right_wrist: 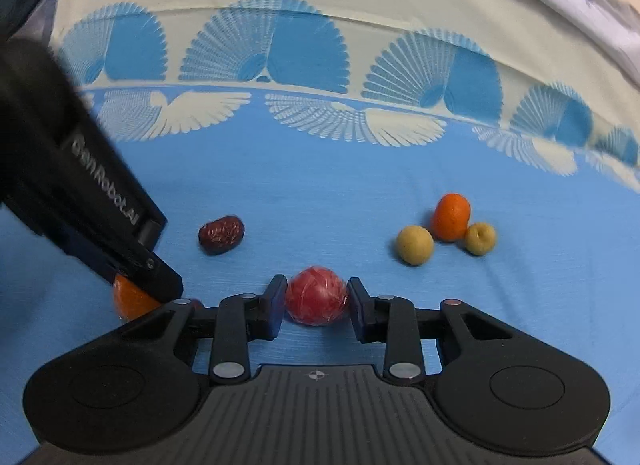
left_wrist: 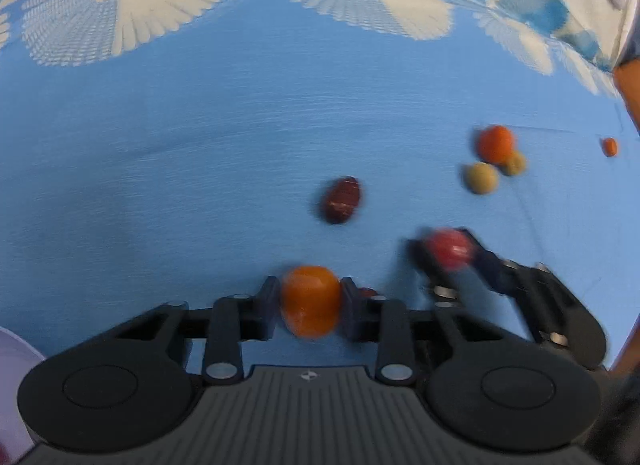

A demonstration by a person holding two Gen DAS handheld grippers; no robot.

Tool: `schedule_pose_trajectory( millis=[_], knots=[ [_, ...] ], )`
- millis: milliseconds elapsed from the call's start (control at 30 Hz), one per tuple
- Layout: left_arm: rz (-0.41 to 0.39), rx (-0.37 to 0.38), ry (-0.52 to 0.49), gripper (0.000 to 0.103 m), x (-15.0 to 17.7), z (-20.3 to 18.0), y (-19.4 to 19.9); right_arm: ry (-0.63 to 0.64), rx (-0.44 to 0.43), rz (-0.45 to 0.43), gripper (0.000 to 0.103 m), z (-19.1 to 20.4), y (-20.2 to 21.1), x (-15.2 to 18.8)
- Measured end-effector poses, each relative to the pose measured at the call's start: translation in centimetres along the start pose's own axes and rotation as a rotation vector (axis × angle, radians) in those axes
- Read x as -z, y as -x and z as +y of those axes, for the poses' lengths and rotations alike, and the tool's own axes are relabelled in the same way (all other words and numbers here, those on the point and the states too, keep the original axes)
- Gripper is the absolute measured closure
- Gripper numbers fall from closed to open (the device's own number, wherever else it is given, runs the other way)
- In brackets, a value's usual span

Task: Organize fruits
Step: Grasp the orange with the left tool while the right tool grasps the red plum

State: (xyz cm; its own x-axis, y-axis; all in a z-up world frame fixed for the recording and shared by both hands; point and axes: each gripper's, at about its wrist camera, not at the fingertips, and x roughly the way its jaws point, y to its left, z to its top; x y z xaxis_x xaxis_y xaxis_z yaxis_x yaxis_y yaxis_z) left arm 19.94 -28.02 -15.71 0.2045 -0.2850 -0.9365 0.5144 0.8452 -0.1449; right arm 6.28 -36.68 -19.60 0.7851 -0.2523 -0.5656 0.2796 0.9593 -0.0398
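Observation:
My left gripper [left_wrist: 310, 301] is shut on an orange kumquat [left_wrist: 311, 300]; it also shows in the right wrist view [right_wrist: 132, 299] under the left gripper's fingers [right_wrist: 160, 277]. My right gripper [right_wrist: 317, 301] is shut on a red round fruit [right_wrist: 316, 295], seen blurred in the left wrist view [left_wrist: 450, 249]. On the blue cloth lie a dark red date [right_wrist: 221, 233], another orange kumquat [right_wrist: 451, 217] and two yellow-green round fruits [right_wrist: 415, 245] [right_wrist: 480, 239].
The blue tablecloth [right_wrist: 320, 177] has a cream fan-patterned border at the far edge. A small orange fruit [left_wrist: 609, 146] lies far right in the left wrist view. A pale rim of a dish [left_wrist: 16, 349] shows at the lower left.

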Motion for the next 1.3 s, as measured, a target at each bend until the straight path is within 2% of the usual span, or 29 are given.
schedule_pose_trajectory(
  millis=[67,167,267,400,533,667,767,933,1033,1300],
  knots=[
    [-0.02,-0.017,-0.023,0.068,0.7,-0.6,0.5,-0.047,0.024,-0.023,0.069,-0.8,0.2,-0.2],
    [-0.068,-0.031,-0.032,0.068,1.9,-0.7,2.3,-0.113,0.147,-0.064,0.069,-2.7,1.0,-0.6],
    [-0.121,-0.04,-0.034,0.068,3.3,-0.2,6.2,-0.161,0.245,-0.062,0.069,-4.5,2.2,-0.9],
    [-0.161,-0.028,-0.008,0.068,5.5,1.1,11.3,-0.212,0.26,-0.081,0.069,-5.5,6.7,-2.1],
    [-0.202,-0.042,0.023,0.068,9.5,2.5,16.3,-0.252,0.135,-0.11,0.069,-4.2,14.8,-2.8],
    [-0.221,-0.085,0.073,0.068,13.8,4.5,19.5,-0.219,-0.016,-0.11,0.069,-1.0,22.9,-2.2],
    [-0.223,-0.108,0.116,0.068,17.2,6.1,21.4,-0.169,-0.099,-0.119,0.069,1.9,27.2,-1.9],
    [-0.228,-0.115,0.163,0.068,21.7,8.0,24.1,-0.047,-0.242,-0.159,0.069,6.9,31.8,-2.3],
    [-0.261,-0.102,0.182,0.068,24.1,8.5,26.0,0.02,-0.3,-0.184,0.068,9.0,33.7,-2.5],
    [-0.342,-0.093,0.188,0.068,27.1,9.1,29.3,0.102,-0.311,-0.206,0.069,12.2,36.4,-2.2]
  ],
)
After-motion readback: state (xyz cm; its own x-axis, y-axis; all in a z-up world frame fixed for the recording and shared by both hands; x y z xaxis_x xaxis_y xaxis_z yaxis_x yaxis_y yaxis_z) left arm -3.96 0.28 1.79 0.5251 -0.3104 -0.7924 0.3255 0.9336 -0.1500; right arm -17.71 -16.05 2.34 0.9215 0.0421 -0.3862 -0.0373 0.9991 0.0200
